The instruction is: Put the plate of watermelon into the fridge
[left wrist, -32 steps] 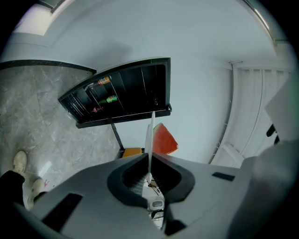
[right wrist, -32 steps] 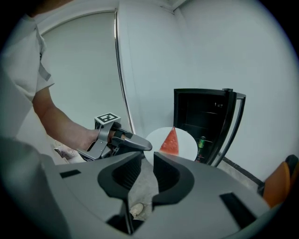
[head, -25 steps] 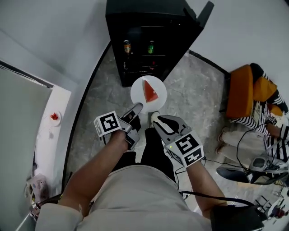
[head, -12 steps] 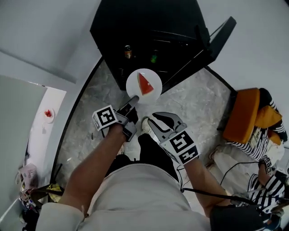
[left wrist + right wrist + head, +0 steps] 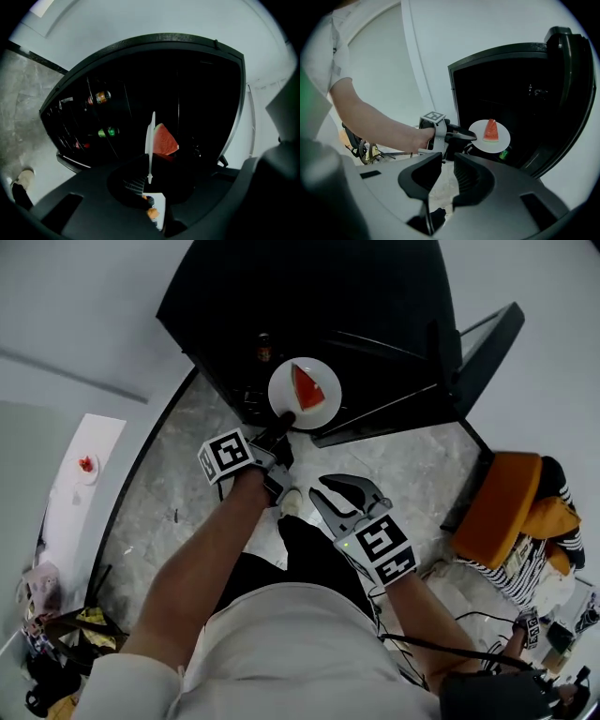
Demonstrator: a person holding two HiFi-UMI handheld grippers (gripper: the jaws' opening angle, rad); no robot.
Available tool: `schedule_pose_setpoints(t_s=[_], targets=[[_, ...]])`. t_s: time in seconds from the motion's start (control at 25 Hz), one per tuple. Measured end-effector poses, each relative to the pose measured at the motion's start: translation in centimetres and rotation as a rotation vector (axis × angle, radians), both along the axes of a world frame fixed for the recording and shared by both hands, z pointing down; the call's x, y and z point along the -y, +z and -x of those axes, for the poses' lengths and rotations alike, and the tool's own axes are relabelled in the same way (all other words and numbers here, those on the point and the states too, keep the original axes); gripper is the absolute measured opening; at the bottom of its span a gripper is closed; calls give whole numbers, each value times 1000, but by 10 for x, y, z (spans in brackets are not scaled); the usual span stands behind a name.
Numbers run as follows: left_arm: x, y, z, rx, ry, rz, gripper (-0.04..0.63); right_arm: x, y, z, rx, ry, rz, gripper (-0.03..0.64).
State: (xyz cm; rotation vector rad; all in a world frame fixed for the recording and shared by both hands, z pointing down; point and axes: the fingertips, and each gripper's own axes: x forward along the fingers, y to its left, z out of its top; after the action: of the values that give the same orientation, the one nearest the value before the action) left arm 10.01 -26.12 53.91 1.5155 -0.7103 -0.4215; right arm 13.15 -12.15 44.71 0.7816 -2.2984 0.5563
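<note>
A white plate [image 5: 323, 407] carries a red watermelon wedge [image 5: 307, 387]. My left gripper [image 5: 281, 420] is shut on the plate's near rim and holds it level at the mouth of the black fridge [image 5: 375, 287], whose door [image 5: 483, 338] stands open to the right. In the left gripper view the plate [image 5: 150, 140] shows edge-on with the wedge [image 5: 165, 140] to its right, against the dark interior. My right gripper [image 5: 345, 491] hangs lower and nearer to me, open with nothing in it. The right gripper view shows the plate [image 5: 480, 139] in front of the fridge opening [image 5: 506, 98].
Bottles lie on the fridge's shelves [image 5: 99, 97], one of them green [image 5: 108, 132]. A white table [image 5: 80, 493] with a small dish stands at the left. A person sits by an orange chair [image 5: 506, 507] at the right. Cables lie on the floor at lower right.
My left gripper has carried the plate forward, from over the floor up to the fridge opening. The fridge has come closer in view. The right gripper has stayed low and open.
</note>
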Motion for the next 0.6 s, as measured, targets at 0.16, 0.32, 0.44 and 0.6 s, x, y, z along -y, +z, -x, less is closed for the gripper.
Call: schedule_pose_setpoints(t_s=[0.16,0.32,0.44,0.6], targets=[[32,18,-12,-6,-19,2,25,10,13,-11,3,-12,19,89],[62,40,-27,-3,-30,7,26,16,31,-22,3,-15,42,89],[81,51,-35,6,-27,6,26,19,38,-26,-3,-15,49,89],[101,62,-41,17,-28,12,26,19,43,-29,-4,-10,62,89]])
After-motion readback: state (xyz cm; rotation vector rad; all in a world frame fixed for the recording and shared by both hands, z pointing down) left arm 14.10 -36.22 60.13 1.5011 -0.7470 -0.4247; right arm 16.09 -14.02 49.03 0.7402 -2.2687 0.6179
